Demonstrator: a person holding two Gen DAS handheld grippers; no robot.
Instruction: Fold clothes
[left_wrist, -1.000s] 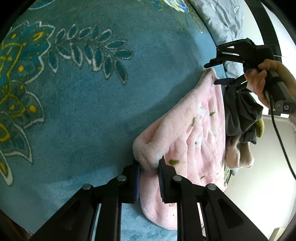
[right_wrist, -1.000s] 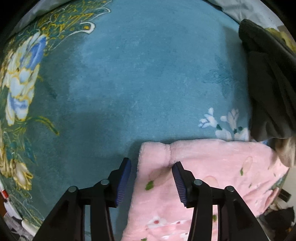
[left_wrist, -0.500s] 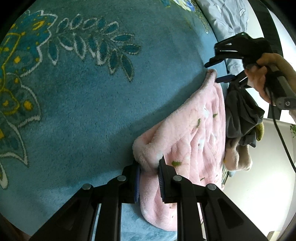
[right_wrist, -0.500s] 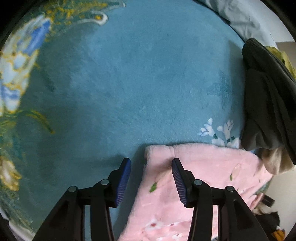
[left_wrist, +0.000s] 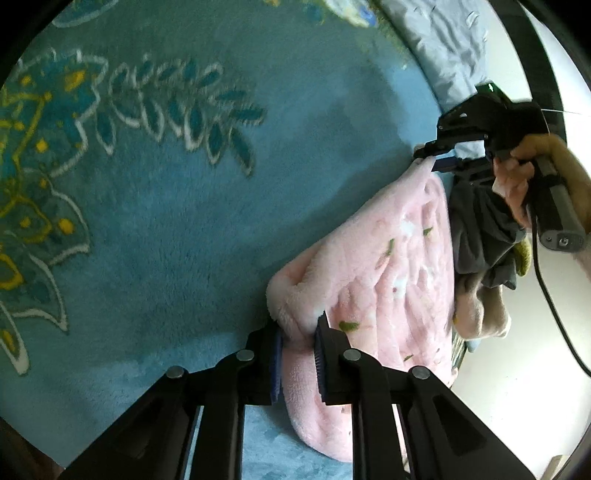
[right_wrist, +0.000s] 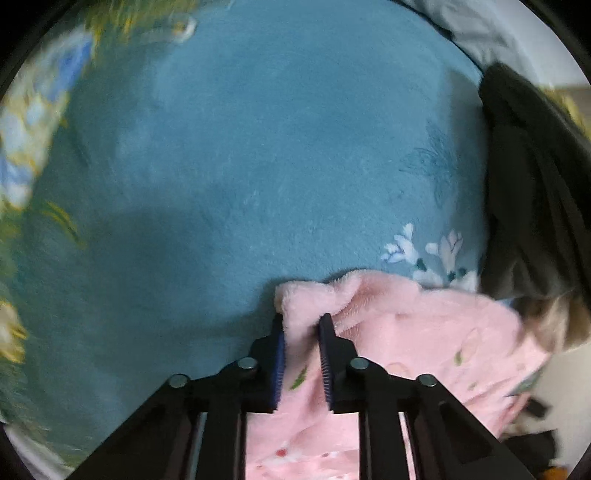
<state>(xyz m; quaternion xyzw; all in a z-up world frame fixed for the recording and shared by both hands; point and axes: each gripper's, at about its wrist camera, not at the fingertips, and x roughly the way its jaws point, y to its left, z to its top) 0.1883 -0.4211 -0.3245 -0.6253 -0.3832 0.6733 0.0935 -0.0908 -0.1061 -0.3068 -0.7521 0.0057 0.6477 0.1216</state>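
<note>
**Pinching both corners of the pink garment**

Gripping one corner each, the two grippers hold the same edge of the one pink fleece garment (left_wrist: 388, 266), which lies on the teal floral rug (left_wrist: 184, 221) with its far side running up against a pile of dark and beige clothes (left_wrist: 484, 236).

The left gripper (left_wrist: 299, 343) is clamped narrow on the near corner, fleece bunched up between its blue pads. The right gripper (right_wrist: 301, 332) has just been closing, and in its own view the pads now squeeze a fold of the other corner; from the left wrist view it shows as a black tool in a person's hand (left_wrist: 517, 177) at the far end of that edge.

The held edge is the garment's long axis here, stretched from one gripper to the other, and the rest of the fabric lies off to the side of it, toward the pile. Each gripper sits directly at its own corner, so neither is nearer. The coming move, as I judge it, depends on carrying this edge over the garment's body, both ends together, to keep the fold straight.

Counted: two grippers, one pink garment, one rug, one pile; how many pieces the pile holds I cannot tell.
</note>
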